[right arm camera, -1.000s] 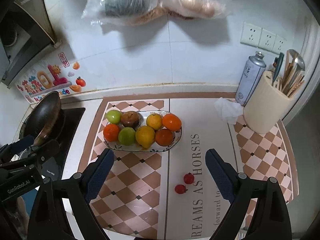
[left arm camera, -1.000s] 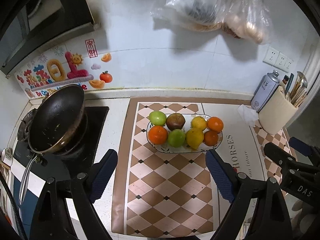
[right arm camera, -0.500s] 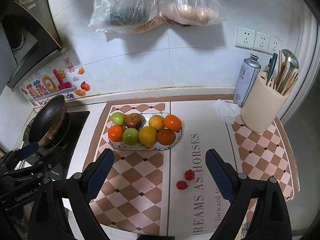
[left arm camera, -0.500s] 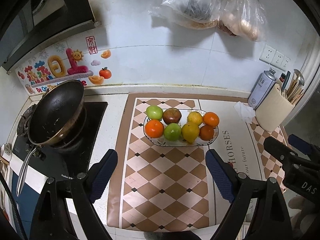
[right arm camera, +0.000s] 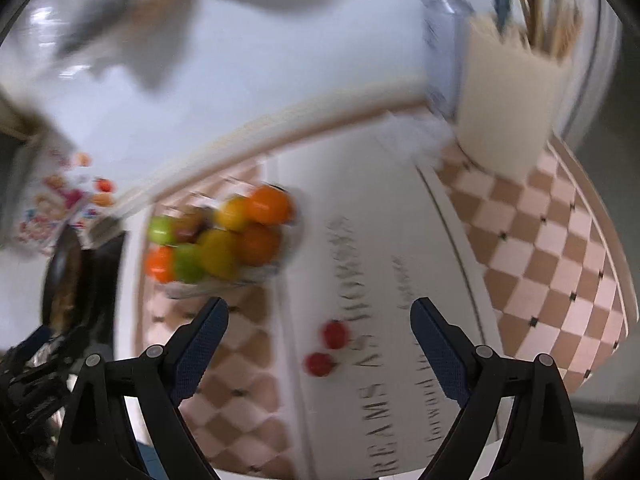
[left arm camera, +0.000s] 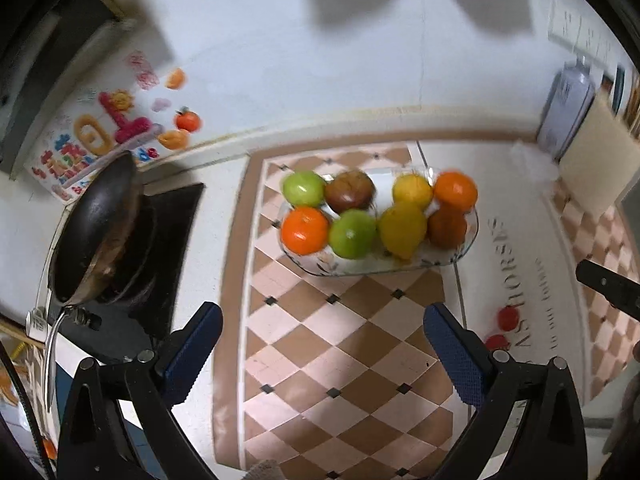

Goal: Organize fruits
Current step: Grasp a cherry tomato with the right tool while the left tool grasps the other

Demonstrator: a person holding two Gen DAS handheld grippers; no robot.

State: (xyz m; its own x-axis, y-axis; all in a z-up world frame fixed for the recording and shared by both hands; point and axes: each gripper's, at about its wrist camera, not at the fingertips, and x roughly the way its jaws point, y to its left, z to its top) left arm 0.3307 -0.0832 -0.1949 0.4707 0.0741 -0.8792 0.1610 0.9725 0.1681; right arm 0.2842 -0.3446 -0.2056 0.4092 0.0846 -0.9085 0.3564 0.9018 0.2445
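A glass plate (left arm camera: 460,258) on the checkered mat holds several fruits: oranges (left arm camera: 304,230), green apples (left arm camera: 353,234), a yellow lemon (left arm camera: 402,229) and a brown fruit (left arm camera: 350,195). It also shows, blurred, in the right wrist view (right arm camera: 256,276). Two small red tomatoes (right arm camera: 320,364) lie on the white mat strip, just ahead of my right gripper (right arm camera: 320,320), which is open and empty. They also show in the left wrist view (left arm camera: 507,317). My left gripper (left arm camera: 322,328) is open and empty, hovering in front of the plate.
A black pan (left arm camera: 96,236) sits on the stove at the left. A beige utensil holder (right arm camera: 508,108) and a spray can (left arm camera: 564,110) stand at the back right by the wall. A white tissue (left arm camera: 534,160) lies beside them.
Both grippers have dropped lower and closer to the counter. The right view has swung and tilted toward the tomatoes and is motion-blurred. Both stay open.
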